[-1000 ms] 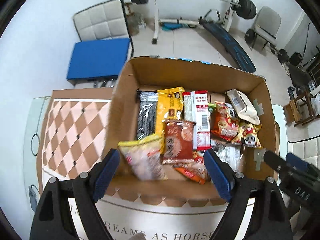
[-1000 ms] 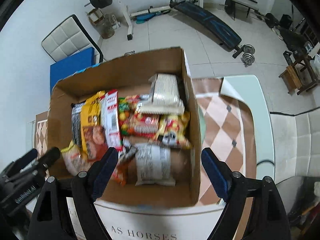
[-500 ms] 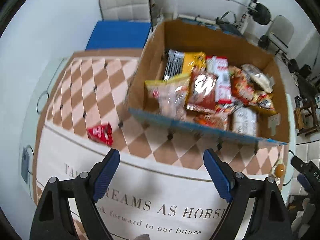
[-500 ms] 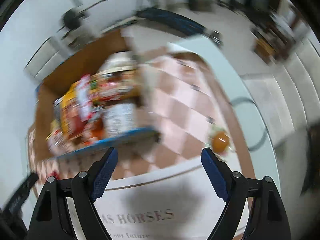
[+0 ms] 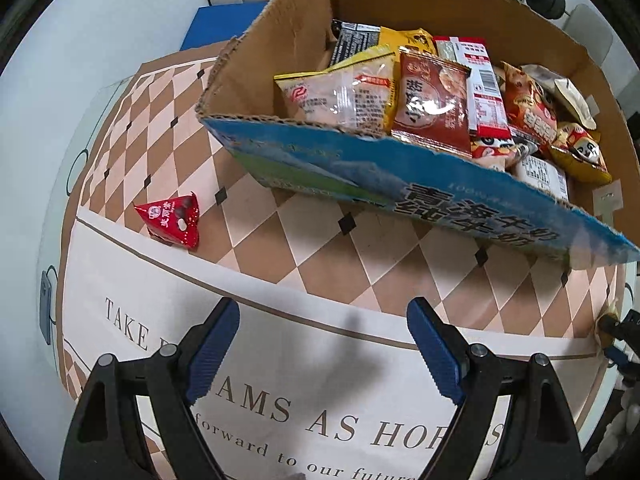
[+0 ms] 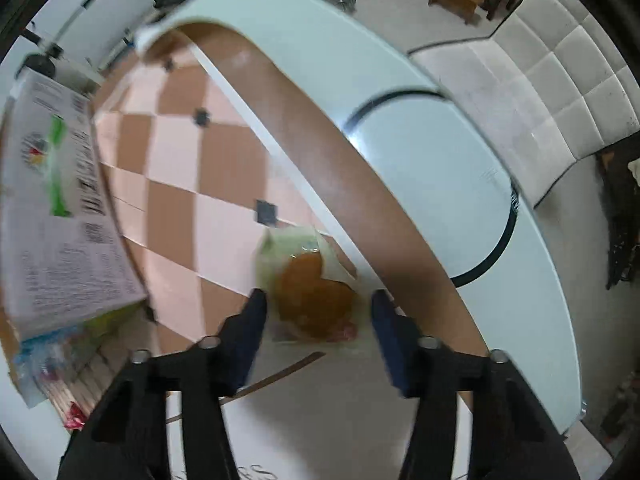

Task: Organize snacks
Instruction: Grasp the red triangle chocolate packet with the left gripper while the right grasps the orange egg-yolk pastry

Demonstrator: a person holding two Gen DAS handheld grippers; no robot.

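A cardboard box [image 5: 288,36] full of snack packets stands on the checked tablecloth [image 5: 360,256]. A red triangular snack packet [image 5: 172,220] lies alone on the cloth, left of the box. My left gripper [image 5: 324,344] hangs open over the cloth's lettered band, in front of the box, with nothing between its fingers. In the right wrist view a clear packet with an orange-brown pastry [image 6: 316,292] lies on the cloth. My right gripper [image 6: 318,308] points down with the packet between its jaws, which are closing. The blurred pads sit at the packet's edges.
The box's printed side [image 6: 60,220] stands close to the left of the right gripper. The white glass table rim [image 6: 440,152] curves past on the right, with a padded chair [image 6: 560,80] beyond it. A blue cushion [image 5: 224,24] and gym gear lie behind the box.
Both grippers have drawn back from above the box and sunk toward the table. The right one swung right over the pastry packet, and its jaws have narrowed around it.
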